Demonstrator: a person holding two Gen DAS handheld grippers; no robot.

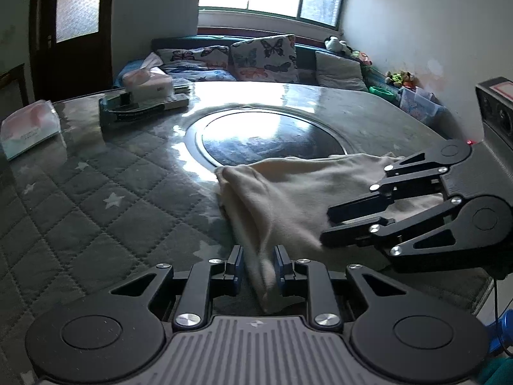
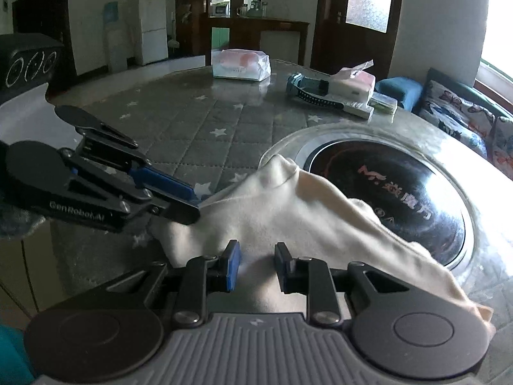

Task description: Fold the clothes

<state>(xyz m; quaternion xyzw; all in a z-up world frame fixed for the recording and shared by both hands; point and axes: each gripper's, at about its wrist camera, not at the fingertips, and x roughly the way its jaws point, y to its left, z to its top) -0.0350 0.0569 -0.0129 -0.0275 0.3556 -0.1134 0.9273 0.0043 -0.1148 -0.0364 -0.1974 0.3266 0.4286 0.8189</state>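
A cream garment [image 1: 288, 192] lies bunched on the quilted grey table cover [image 1: 96, 199], its far edge reaching the round black hotplate [image 1: 272, 138]. My left gripper [image 1: 258, 263] is shut on a raised fold of the garment at its near-left end. In the right wrist view the same left gripper [image 2: 195, 207] pinches the garment's [image 2: 288, 205] edge from the left. My right gripper [image 2: 256, 263] is shut on the cloth at its near side, and cloth fills the narrow gap between its fingers. From the left wrist view the right gripper [image 1: 325, 224] comes in from the right, low over the garment.
A wrapped tissue pack [image 1: 30, 128] sits at the table's left edge. A tissue box [image 1: 147, 81] on a dark tray stands at the far side. A sofa with butterfly pillows [image 1: 263, 54] lies beyond the table. The hotplate [image 2: 400, 192] is set in the middle.
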